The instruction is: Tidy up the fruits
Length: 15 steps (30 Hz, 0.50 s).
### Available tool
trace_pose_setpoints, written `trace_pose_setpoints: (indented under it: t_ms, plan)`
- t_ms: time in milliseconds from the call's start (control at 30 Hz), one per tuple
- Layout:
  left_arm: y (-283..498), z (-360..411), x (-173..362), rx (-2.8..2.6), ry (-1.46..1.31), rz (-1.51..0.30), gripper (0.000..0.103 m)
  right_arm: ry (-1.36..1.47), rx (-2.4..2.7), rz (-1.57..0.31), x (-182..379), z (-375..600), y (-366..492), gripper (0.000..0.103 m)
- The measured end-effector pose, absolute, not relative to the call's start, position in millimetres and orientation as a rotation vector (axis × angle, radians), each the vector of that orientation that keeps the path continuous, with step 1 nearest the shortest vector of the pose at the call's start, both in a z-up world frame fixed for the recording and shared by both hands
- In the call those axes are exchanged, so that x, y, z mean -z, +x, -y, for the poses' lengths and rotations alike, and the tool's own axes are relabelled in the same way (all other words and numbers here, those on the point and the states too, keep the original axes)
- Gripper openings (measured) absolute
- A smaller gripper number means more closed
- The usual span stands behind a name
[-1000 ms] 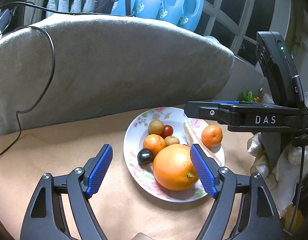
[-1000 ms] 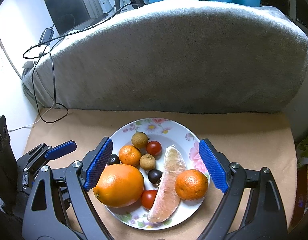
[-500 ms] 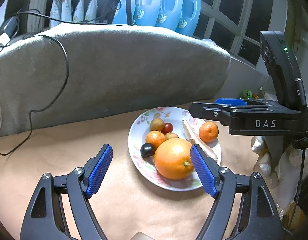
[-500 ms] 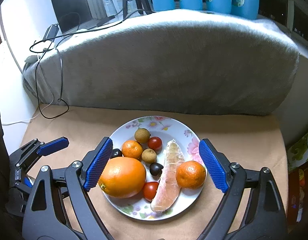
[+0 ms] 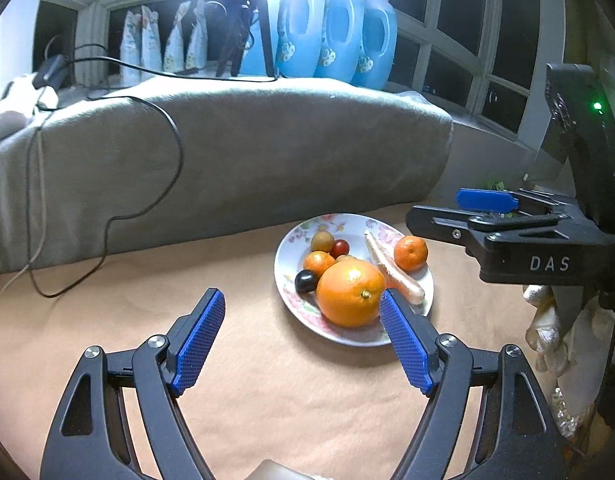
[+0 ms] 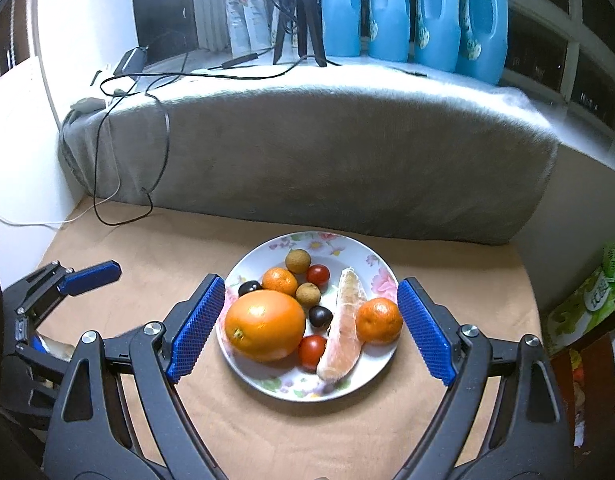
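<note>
A floral white plate [image 6: 371, 376] on the tan cloth holds a large orange [image 6: 265, 324], two mandarins [image 6: 378, 321], a peeled pomelo segment [image 6: 343, 332], cherry tomatoes, longans and dark grapes. The plate [image 5: 307, 312] and the large orange [image 5: 350, 293] also show in the left wrist view. My right gripper [image 6: 311, 328] is open and empty, raised above the plate's near side. My left gripper [image 5: 301, 338] is open and empty, raised to the left of the plate; it also shows in the right wrist view [image 6: 87, 276].
A grey blanket-covered ledge [image 6: 327, 152] rises behind the plate, with black cables [image 6: 155, 152] draped on it. Blue detergent bottles [image 6: 435, 12] stand on the sill. Green packaging [image 6: 587, 300] lies past the right edge.
Both grippers have pulled back and up from the plate, so the plate looks smaller and more of the window sill shows. Both stay open. The fruit has not moved.
</note>
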<state>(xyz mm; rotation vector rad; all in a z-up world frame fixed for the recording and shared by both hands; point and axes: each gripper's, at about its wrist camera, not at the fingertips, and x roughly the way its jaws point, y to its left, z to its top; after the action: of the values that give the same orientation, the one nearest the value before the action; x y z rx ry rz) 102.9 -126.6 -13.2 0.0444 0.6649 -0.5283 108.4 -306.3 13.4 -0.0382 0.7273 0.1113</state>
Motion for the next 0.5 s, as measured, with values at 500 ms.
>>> trace_pose_setpoints:
  t_ms: [500]
  plan:
    - [57.6, 103.8, 14.3, 0.425, 0.040, -0.645, 0.080, 0.022, -0.032, -0.657, -8.6, 311.9, 53.7, 0.103]
